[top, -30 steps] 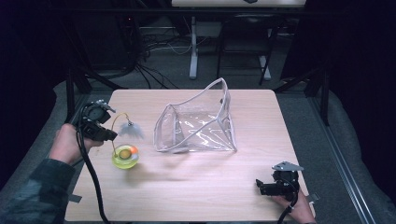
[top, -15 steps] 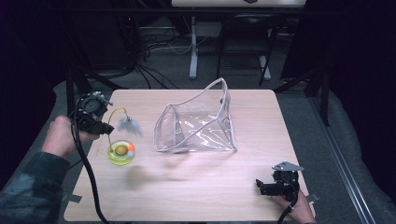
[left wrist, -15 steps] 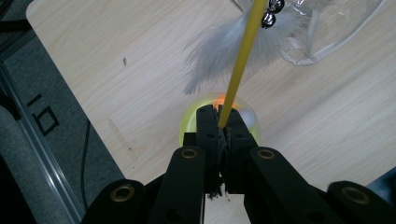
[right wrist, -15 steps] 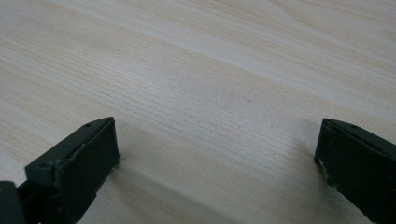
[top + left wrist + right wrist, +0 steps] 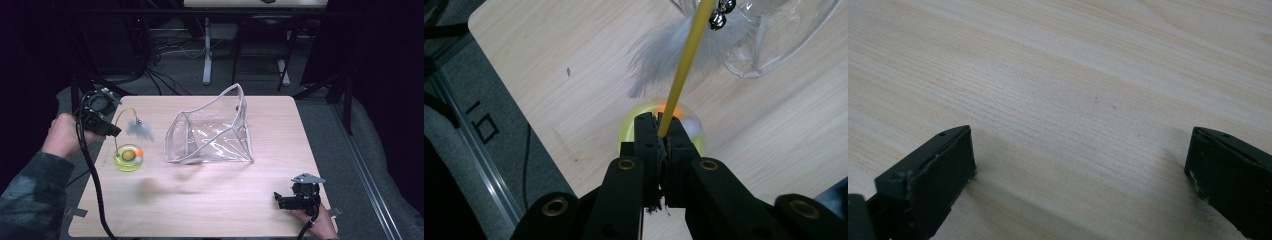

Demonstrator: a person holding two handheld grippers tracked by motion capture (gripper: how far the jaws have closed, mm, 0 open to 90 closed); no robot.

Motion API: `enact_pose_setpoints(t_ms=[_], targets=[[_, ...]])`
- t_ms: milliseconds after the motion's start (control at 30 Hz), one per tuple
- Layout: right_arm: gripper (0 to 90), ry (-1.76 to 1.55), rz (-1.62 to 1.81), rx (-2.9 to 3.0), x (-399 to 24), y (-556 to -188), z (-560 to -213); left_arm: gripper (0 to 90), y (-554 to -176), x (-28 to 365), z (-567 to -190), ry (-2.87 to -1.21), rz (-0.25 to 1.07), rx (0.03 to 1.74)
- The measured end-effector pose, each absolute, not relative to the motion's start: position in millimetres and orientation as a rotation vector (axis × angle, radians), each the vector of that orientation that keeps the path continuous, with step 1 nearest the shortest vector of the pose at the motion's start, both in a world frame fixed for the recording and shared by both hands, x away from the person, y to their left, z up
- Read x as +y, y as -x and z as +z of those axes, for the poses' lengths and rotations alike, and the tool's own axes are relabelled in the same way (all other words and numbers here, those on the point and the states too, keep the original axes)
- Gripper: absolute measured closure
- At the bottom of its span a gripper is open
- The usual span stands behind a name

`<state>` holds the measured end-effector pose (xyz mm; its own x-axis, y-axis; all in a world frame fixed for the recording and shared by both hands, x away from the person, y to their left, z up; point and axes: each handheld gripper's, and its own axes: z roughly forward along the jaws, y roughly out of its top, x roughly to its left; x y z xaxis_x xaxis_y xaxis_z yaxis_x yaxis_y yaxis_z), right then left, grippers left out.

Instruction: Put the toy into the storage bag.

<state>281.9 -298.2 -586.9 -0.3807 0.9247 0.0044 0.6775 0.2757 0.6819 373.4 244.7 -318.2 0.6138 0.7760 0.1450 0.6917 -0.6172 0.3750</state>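
In the high view, the left gripper (image 5: 107, 131) is clamped on the yellow wire stem (image 5: 119, 125) of a cat toy, whose round yellow-green base (image 5: 128, 158) hangs or sits just left of the clear plastic pouch (image 5: 210, 134), the landmark here; whether the base touches the table (image 5: 200, 205) cannot be told. The stem arcs up from the base and over toward the pouch, ending in a grey feather (image 5: 140, 130) that dangles near the pouch's open mouth, apart from it. The toy lies to the pouch's left, so the left hand is much the nearer; the right gripper (image 5: 280, 200) rests well off at the table's near right corner. In the left gripper view, the jaws pinch the stem (image 5: 679, 75) tight, its long axis running away toward the pouch (image 5: 774, 40), feather (image 5: 664, 55) and small bells (image 5: 716, 19) in front, base (image 5: 694, 130) beneath. In the right gripper view, the jaws stand wide over bare table (image 5: 1073, 90), holding nothing. Nothing stands between toy and pouch mouth.
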Motion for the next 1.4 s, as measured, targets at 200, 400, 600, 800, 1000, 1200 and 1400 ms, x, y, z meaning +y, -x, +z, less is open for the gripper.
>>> enact_pose_setpoints(t_ms=[200,400,600,800,1000,1200,1400], targets=[[0.0,-1.447,0.853,2.157,-298.3,-281.9,-586.9,87.6,-375.7,242.5,-310.6,-2.563,0.449,1.193],[0.0,-1.448,0.856,2.149,-298.0,-281.6,-587.2,87.6,-376.5,240.2,-302.1,-2.559,0.477,1.195],[0.0,-1.446,0.858,2.149,-298.1,-281.6,-587.3,87.6,-377.8,238.6,-295.4,-2.577,0.496,1.182],[0.0,-1.446,0.858,2.148,-298.1,-281.6,-587.4,87.7,-380.1,237.1,-289.7,-2.587,0.504,1.176],[0.0,-1.445,0.859,2.148,-298.1,-281.6,-587.4,87.7,-383.3,236.3,-284.3,-2.594,0.502,1.183],[0.0,-1.447,0.858,2.148,-298.1,-281.6,-587.3,87.6,-386.5,234.6,-279.1,-2.600,0.509,1.182],[0.0,-1.446,0.859,2.147,-298.0,-281.5,-587.4,87.6,-388.8,231.6,-272.9,-2.601,0.511,1.176]])
